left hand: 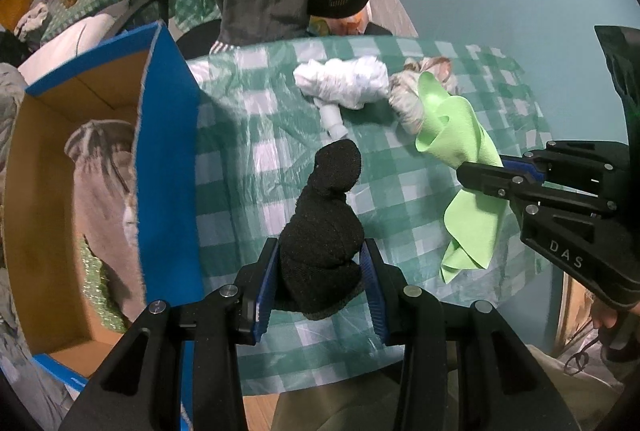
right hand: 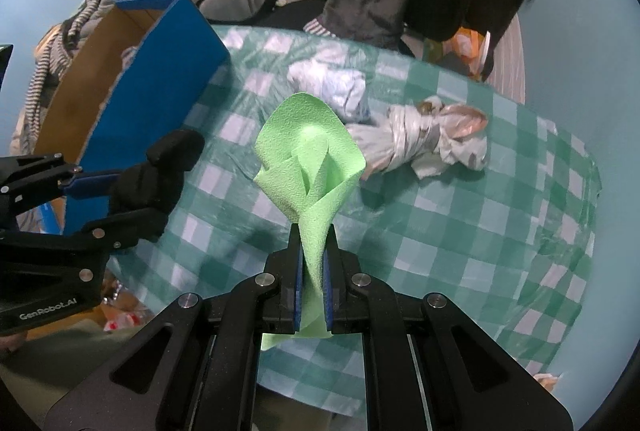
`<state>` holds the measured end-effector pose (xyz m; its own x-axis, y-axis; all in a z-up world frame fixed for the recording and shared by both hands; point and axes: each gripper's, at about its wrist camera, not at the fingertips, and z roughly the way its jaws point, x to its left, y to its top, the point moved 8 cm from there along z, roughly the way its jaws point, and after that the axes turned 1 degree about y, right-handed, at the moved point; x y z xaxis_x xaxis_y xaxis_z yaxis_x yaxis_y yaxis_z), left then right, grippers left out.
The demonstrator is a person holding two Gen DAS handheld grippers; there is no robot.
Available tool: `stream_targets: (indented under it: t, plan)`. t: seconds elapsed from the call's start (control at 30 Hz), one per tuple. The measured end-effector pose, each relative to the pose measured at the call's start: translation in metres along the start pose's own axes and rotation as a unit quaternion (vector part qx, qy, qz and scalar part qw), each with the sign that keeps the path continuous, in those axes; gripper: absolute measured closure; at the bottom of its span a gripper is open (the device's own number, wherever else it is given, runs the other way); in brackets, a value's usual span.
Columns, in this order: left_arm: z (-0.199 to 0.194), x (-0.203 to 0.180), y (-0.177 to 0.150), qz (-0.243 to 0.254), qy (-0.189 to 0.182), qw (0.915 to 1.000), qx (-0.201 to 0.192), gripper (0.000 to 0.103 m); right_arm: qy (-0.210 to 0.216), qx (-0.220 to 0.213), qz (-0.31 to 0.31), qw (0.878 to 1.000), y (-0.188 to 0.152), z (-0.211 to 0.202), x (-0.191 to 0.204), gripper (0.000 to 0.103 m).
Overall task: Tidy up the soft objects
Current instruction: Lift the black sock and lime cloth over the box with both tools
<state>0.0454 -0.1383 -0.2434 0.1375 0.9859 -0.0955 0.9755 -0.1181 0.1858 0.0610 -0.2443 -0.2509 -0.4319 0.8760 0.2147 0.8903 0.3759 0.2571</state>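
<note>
Left gripper (left hand: 322, 291) clamps black sock (left hand: 324, 231); box (left hand: 168, 151) just beside.

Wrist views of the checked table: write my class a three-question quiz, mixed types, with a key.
1. True or false: the left gripper holds the black sock.
2. What does the right gripper hold? A) white bundle B) green cloth C) nothing
3. Fill in: the blue box stands at the table's ____ edge in the left wrist view.

Key: 1 true; 2 B; 3 left.
</note>
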Motion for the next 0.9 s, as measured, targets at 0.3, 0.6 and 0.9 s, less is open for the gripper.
stream_targets:
  t: [0.3,0.6,0.9]
  plan:
    - [-0.025,0.008,0.004,-0.005,0.001,0.9998,-0.020,0.063,0.005,-0.022,-0.008,1.000,0.013,-0.026,0.008,0.095]
    - [-0.043,0.016,0.008,-0.009,0.002,0.9993,-0.035,0.063,0.010,-0.040,-0.020,0.999,0.025,-0.040,0.019,0.095]
    - [-0.060,0.028,0.007,-0.019,0.011,0.9986,-0.048,0.063,0.013,-0.053,-0.037,0.998,0.039,-0.053,0.034,0.095]
